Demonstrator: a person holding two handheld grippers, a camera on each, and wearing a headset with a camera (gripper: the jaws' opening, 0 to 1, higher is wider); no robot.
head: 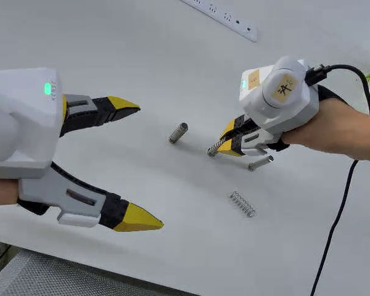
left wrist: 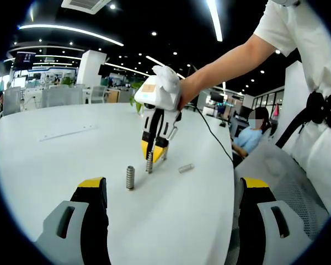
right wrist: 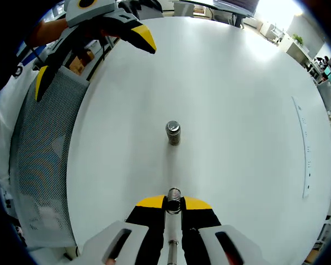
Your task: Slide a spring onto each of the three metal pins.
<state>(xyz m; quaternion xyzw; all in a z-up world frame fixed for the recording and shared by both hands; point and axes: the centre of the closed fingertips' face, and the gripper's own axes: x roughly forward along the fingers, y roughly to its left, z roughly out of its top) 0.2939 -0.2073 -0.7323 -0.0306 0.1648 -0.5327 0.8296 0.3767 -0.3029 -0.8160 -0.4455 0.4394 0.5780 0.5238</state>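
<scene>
The right gripper [right wrist: 174, 203] has its yellow-tipped jaws pinched narrow on a slim steel pin carrying a coiled grey spring [right wrist: 174, 197]. The coil end pokes out just past the tips, and the bare shank runs back between the jaws. Straight ahead of those tips, and apart from them, a short steel pin sleeved in a spring [right wrist: 173, 133] stands upright on the matte white worktop [head: 142, 55].

In the head view, a bare silver pin [head: 260, 163] lies flat just beside the right gripper's body, behind its tips. A loose wire spring [head: 242, 204] lies on its side nearer the person, well apart from both tools.

The left gripper [head: 131, 161] hovers with its jaws spread wide and nothing between them, facing the right gripper across the upright pin.

Beyond both tools a white power strip [head: 225, 15] lies flat on the worktop. A black cable [head: 342, 209] trails from the back of the right gripper. The worktop is smooth and evenly lit.

In the left gripper view, an open-plan office lies past the right gripper, with long ceiling strip lights [left wrist: 212, 19], a white pillar [left wrist: 91, 67] and pale chairs [left wrist: 58, 95].
</scene>
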